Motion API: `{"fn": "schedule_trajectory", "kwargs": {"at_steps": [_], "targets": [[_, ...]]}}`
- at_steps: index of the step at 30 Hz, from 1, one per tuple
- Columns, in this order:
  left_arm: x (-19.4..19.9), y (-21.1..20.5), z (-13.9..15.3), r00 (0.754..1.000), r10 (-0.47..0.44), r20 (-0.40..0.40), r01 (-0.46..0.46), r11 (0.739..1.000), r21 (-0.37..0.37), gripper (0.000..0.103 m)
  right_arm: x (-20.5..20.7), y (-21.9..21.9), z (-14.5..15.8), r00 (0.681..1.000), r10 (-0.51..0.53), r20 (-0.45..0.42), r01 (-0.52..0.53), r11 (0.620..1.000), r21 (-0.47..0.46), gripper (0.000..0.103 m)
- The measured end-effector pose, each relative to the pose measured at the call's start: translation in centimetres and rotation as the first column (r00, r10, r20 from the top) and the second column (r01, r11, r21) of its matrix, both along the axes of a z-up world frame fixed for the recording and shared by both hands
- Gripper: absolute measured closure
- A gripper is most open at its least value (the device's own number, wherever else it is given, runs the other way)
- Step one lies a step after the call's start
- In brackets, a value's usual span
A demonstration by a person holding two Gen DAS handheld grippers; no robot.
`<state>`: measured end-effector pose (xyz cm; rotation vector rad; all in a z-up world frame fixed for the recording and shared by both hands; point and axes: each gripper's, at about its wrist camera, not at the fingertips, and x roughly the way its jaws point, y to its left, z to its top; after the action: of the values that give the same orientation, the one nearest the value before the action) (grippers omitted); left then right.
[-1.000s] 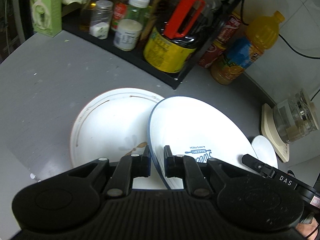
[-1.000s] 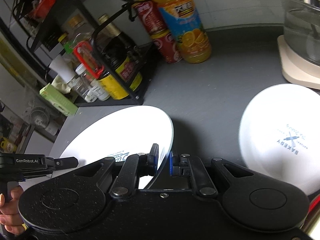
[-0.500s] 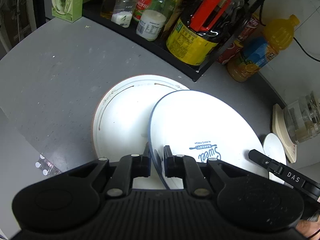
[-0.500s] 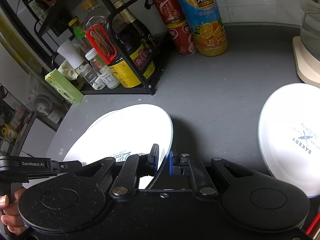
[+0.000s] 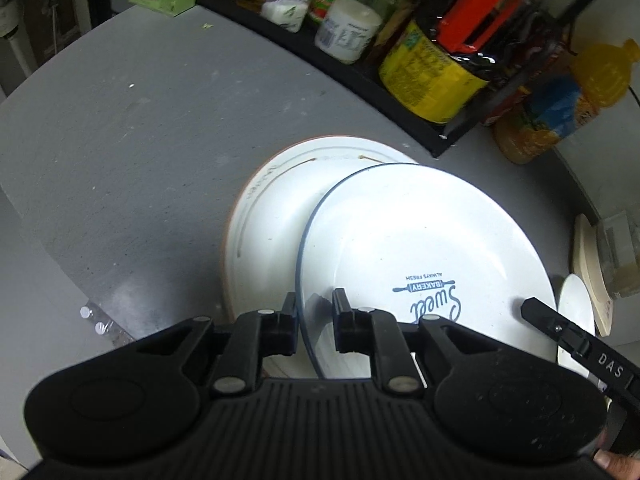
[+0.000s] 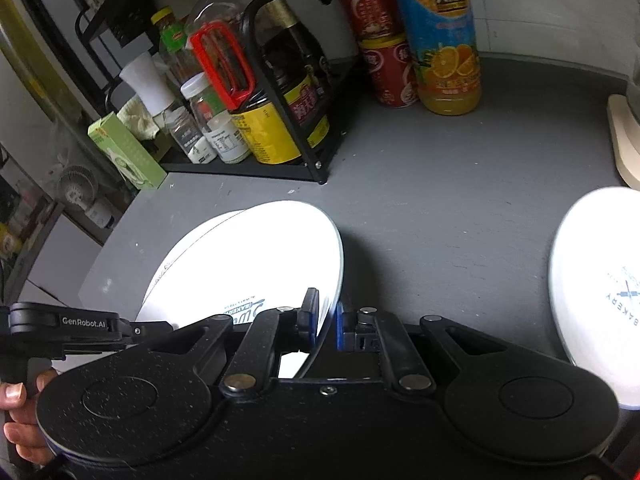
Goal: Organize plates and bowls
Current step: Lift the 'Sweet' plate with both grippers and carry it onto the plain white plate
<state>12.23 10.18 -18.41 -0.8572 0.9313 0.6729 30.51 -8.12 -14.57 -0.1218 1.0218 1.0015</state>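
Grippers' (image 5: 315,308) plate (image 5: 420,248) now further over another.

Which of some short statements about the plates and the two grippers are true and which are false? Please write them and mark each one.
1. Both grippers grip the same blue-rimmed plate. True: the left gripper and the right gripper each pinch its rim.
2. The held plate lies flat on the counter. False: it is tilted, over a brown-rimmed plate.
3. A second bakery plate lies to the right. True.
4. The orange juice bottle stands inside the black rack. False: it stands beside it.
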Motion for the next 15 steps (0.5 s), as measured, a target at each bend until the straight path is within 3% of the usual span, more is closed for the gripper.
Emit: {"fn": "schedule_trajectory", "kwargs": {"at_steps": [11,15], "targets": [[0.0,2.0,-0.8,0.999,0.002,-0.044,-0.002,1.000,-0.005,0.086,-0.9,1.6,-1.2,1.000,0.003,-0.005,-0.003,0.999,-0.053,0.095],[0.6,2.5,-0.3,0.996,-0.039,-0.084,0.040,0.999,0.009,0.086,-0.9,1.8,-1.5,1.000,-0.006,-0.017,0.005,0.998,-0.055,0.096]]}}
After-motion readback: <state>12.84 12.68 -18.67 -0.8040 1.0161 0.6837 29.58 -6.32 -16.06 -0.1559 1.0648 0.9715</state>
